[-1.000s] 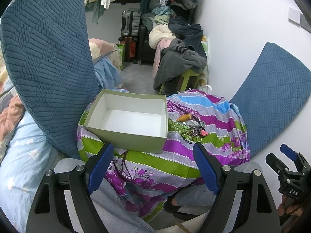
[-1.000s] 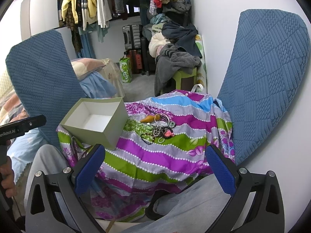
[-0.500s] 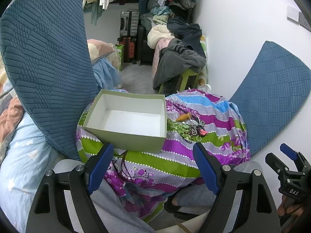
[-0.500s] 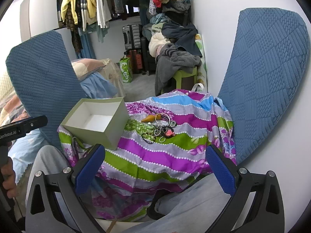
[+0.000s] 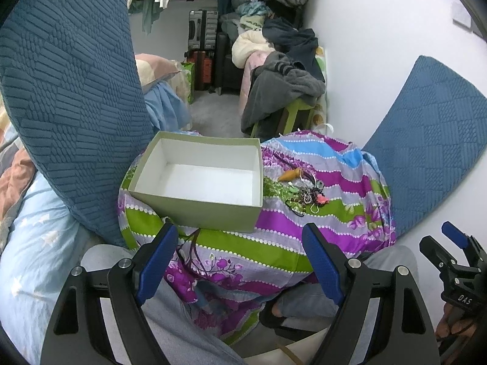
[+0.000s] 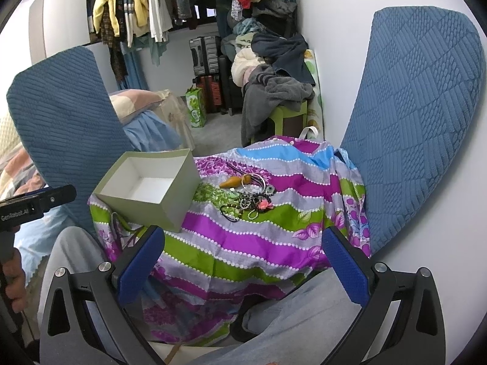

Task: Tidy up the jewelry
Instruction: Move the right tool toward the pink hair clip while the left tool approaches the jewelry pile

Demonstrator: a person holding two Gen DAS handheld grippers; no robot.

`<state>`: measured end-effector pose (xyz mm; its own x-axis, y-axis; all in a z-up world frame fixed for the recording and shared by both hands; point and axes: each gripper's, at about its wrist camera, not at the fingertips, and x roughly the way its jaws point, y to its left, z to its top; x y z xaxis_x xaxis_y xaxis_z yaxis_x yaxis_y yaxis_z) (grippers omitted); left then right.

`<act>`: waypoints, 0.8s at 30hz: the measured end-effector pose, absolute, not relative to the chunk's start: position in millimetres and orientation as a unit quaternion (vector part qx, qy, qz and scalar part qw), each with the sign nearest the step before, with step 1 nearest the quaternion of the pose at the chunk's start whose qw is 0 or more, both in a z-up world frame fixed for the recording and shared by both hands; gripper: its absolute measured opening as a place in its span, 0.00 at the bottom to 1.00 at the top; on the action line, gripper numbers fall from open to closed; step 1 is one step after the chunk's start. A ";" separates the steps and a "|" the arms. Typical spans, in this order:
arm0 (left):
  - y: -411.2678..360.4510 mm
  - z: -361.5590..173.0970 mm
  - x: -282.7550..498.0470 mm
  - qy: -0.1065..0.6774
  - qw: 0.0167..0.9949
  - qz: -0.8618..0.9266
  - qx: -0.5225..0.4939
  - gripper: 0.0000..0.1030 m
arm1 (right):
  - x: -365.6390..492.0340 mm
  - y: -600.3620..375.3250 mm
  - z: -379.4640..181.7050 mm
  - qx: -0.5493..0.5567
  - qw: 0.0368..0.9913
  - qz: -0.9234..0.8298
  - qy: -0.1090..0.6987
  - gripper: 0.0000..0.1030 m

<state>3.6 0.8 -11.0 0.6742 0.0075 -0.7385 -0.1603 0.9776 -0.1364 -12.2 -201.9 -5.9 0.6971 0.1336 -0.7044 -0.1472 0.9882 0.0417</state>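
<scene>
Since the jewelry pile [image 6: 248,196] lies mid-bench, just right of the empty box [image 6: 146,188], the wide-open right claw [image 6: 243,261] should pinch one piece; the left claw [image 5: 240,261], open too, waits near.

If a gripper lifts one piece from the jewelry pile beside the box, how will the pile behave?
The jewelry pile looks tangled, cords and beads overlapping, so neighbours would probably drag along. The thin chains seem floppy and should dangle. The orange pendant looks rigid and tapered, perhaps apt to roll.
</scene>
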 end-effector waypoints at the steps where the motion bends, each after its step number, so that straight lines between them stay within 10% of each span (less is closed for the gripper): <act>1: 0.3 -12.0 4.2 0.403 0.909 0.046 -0.095 0.81 | -11.8 -202.2 -7.2 -0.008 0.921 0.078 0.382 1.00; 24: -32.3 -50.5 56.8 0.419 0.901 -0.023 -0.111 0.81 | 18.7 -224.1 -49.8 0.025 0.917 0.081 0.390 1.00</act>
